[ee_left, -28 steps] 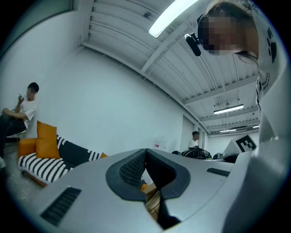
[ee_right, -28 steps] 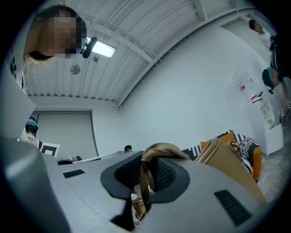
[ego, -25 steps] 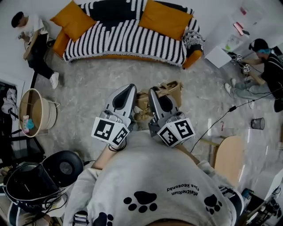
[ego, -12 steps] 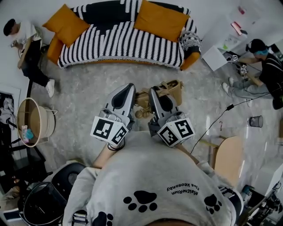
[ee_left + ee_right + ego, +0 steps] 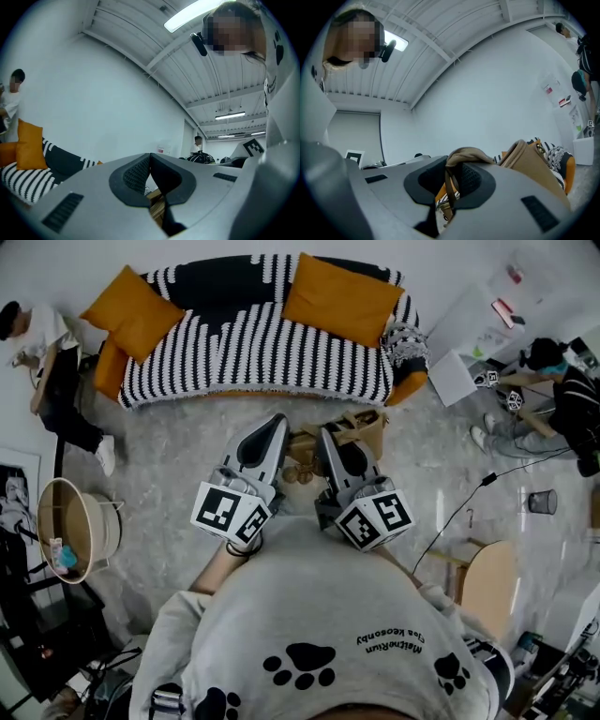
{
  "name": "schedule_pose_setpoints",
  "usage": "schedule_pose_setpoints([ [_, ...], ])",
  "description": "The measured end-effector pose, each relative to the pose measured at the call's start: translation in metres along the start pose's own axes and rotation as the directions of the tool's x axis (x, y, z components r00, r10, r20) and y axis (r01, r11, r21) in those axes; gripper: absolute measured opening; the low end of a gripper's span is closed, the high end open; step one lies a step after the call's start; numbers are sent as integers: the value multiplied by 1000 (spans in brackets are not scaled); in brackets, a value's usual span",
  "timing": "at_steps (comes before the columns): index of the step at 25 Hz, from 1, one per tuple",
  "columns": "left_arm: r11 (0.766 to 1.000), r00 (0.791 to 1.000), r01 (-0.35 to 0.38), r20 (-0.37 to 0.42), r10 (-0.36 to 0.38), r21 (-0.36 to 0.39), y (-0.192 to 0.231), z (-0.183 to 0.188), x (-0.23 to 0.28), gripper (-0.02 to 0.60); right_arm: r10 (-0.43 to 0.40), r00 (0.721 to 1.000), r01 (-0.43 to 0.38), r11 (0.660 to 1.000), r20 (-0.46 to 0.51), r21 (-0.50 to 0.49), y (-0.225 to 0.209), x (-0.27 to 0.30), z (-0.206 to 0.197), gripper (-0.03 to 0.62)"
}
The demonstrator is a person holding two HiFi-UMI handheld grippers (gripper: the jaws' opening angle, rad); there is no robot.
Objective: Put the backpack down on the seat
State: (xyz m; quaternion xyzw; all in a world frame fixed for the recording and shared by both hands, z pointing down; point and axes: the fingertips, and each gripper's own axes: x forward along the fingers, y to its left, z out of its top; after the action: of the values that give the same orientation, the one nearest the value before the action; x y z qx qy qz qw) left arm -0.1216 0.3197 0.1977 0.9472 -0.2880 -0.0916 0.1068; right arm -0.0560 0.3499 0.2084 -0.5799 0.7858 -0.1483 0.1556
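Presently right tool [image 5: 453,164] clenched on strap [image 5: 462,153] of tan backpack [image 5: 529,161]; left tool [image 5: 150,157] likewise clenched shut.

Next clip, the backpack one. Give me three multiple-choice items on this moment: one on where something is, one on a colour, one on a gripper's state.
1. Where is the backpack?
A) on a shelf
B) held up over the floor, short of the sofa
C) inside a box

2. What colour are the cushions on the sofa?
A) orange
B) green
C) blue

3. What is the right gripper doing?
A) open and empty
B) open over a cup
C) shut on the backpack's strap

Answers:
1 B: the head view shows it hanging in front of the sofa.
2 A: both cushions are orange.
3 C: the right gripper view shows the strap pinched between its jaws.
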Motion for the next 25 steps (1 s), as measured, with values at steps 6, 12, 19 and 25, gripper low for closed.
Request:
schedule_pose_setpoints([
  [6,1000,1000,18,5,-18,-19,41,0,15,18,-20,1000,20,1000,-4,0,-7,39,-7,66],
  [12,999,1000,5,-9,-6,-45,66,-4,18,18,-12,999,13,1000,-38,20,-10,67,-17,64],
  [19,998,999,-34,-14,33,-59,89,-9,26,18,28,998,-27,999,-56,31,-15,93,-19,64],
  [25,995,996,-90,-6,90,-49,120,-5,46,18,55,996,-50,997,-74,58,-35,134,-16,64],
])
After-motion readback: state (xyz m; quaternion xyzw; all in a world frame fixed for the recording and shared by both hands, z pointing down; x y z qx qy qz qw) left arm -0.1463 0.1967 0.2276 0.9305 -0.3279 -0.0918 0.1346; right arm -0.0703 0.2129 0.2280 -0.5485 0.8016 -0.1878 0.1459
